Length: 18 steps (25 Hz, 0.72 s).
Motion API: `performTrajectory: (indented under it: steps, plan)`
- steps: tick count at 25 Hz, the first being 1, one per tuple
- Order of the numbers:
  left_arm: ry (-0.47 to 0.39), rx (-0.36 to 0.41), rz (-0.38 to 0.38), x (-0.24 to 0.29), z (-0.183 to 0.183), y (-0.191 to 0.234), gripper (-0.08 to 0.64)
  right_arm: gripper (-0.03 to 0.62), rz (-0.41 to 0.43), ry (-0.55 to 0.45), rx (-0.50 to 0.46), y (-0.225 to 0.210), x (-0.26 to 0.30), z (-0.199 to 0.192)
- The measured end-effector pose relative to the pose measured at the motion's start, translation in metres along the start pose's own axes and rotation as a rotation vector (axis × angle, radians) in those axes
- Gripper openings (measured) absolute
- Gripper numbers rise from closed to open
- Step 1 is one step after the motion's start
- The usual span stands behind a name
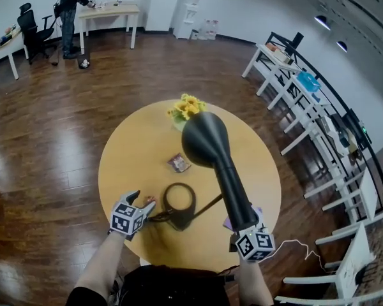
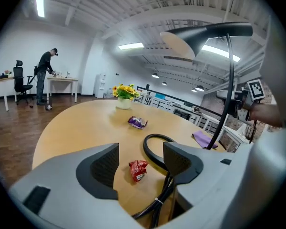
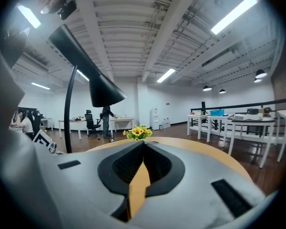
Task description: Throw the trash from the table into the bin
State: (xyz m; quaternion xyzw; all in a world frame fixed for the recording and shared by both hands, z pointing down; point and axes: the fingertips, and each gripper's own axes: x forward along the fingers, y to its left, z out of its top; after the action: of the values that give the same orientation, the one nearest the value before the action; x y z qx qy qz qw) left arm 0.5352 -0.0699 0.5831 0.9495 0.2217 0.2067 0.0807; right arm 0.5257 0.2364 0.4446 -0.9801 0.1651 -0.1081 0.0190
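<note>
Poised for the pick with left gripper [image 2: 141, 149] spread wide, aimed at the untouched red wrapper [image 2: 137, 170] just beside the lamp base [image 2: 155, 147], right gripper [image 3: 143, 146] clenched empty; next, lower and pinch squarely.

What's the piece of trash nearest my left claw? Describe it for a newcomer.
On the round wooden table, look at the black lamp's ring-shaped base. Just outside that ring lies a small crumpled wrapper. It is red; the other wrapper, nearer the flowers, is purple.
</note>
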Motion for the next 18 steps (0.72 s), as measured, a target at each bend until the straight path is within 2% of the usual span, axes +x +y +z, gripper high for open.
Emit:
performTrajectory:
  steps: [4, 9, 18]
  plan:
    - [0.081, 0.019, -0.040, 0.024, -0.022, -0.002, 0.284, 0.004, -0.110, -0.035, 0.017, -0.038, -0.023, 0.003]
    - [0.193, 0.057, -0.042, 0.050, -0.046, 0.002, 0.284, 0.005, -0.212, -0.050, 0.028, -0.067, -0.054, 0.004]
    - [0.292, 0.091, -0.055, 0.081, -0.070, 0.000, 0.284, 0.003, -0.274, -0.026, 0.027, -0.078, -0.072, 0.000]
